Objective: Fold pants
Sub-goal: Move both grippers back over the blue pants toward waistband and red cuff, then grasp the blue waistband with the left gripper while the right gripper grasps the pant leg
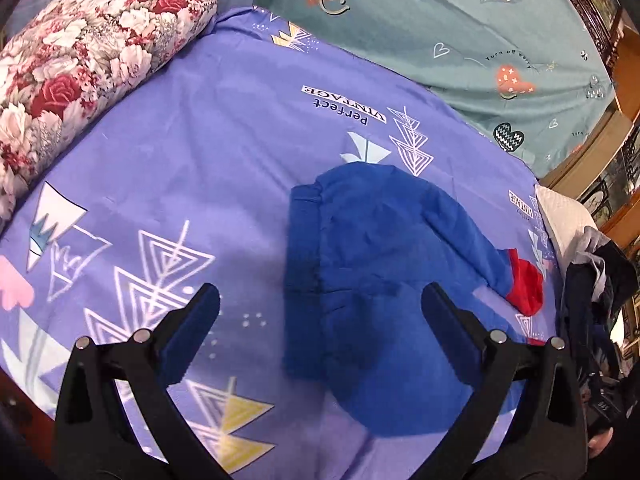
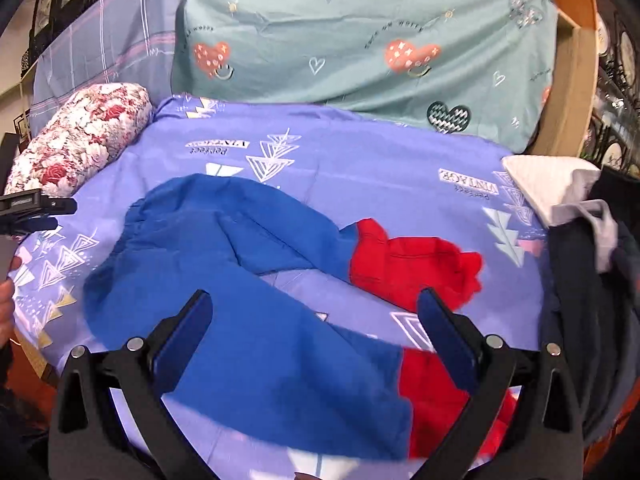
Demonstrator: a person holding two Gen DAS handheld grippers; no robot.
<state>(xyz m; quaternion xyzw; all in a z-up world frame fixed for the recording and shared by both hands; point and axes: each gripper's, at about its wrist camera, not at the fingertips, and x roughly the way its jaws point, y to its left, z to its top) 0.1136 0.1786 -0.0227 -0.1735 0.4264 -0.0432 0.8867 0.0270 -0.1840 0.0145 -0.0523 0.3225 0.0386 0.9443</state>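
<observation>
Blue pants [image 1: 360, 264] with red cuffs [image 2: 416, 264] lie spread on a purple patterned bedsheet [image 1: 200, 152], legs apart in a V. The waistband [image 1: 306, 248] faces left. My left gripper [image 1: 320, 312] is open and empty, hovering above the waist end. My right gripper [image 2: 314, 316] is open and empty above the near leg [image 2: 260, 360], close to its red cuff [image 2: 436, 396]. The left gripper's body [image 2: 32, 208] shows at the left edge of the right wrist view.
A floral pillow [image 1: 80, 60] lies at the left. A teal heart-print cover [image 1: 460, 32] lies at the back. A pile of dark and white clothes [image 2: 592, 248] sits at the right bed edge, with wooden furniture [image 2: 572, 80] beyond.
</observation>
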